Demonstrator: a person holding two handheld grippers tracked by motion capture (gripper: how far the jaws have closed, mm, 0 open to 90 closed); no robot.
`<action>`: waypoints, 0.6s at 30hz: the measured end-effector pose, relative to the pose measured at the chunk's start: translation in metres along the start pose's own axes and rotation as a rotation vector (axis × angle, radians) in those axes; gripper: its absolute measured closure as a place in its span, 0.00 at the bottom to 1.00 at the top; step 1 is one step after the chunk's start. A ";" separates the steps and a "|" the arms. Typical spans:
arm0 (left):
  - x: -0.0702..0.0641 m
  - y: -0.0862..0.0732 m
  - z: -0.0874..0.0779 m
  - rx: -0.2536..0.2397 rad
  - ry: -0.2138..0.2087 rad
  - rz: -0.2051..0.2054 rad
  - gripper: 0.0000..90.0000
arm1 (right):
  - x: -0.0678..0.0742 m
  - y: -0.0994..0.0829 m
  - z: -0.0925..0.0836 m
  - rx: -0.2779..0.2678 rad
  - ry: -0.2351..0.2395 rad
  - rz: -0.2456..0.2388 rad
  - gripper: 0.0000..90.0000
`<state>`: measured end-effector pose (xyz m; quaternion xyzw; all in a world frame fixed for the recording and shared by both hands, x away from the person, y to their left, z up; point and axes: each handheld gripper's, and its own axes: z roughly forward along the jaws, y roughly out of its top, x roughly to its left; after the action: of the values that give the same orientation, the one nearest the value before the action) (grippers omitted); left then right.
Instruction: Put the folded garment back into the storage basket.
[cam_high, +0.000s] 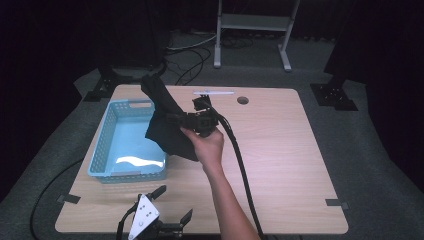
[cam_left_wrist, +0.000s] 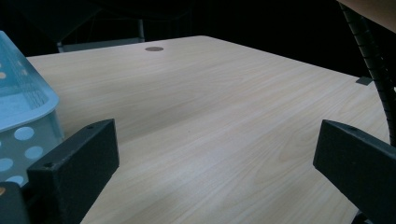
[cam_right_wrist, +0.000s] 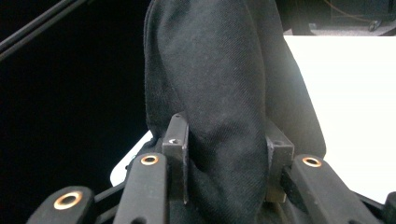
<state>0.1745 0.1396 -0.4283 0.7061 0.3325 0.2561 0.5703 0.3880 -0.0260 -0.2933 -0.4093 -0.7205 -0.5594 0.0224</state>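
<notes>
I see open table right of my raised arm. The blue basket blocks the left side; black cloth hangs over its right rim. Bare strip along the near edge.

surface: light wooden table | on it: blue basket near left edge | left gripper at near edge
</notes>
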 end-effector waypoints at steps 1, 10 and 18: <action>0.000 0.000 0.000 0.000 0.000 0.000 0.00 | 0.000 0.000 0.000 0.000 0.000 0.000 0.70; 0.001 0.000 0.000 0.003 -0.002 -0.001 0.00 | 0.003 0.007 0.019 0.026 0.003 0.005 0.70; 0.001 0.000 -0.001 0.001 0.002 0.005 0.00 | 0.008 0.012 0.035 0.040 0.022 0.010 0.70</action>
<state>0.1743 0.1412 -0.4279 0.7069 0.3313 0.2579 0.5692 0.4044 0.0081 -0.2931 -0.4062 -0.7291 -0.5493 0.0415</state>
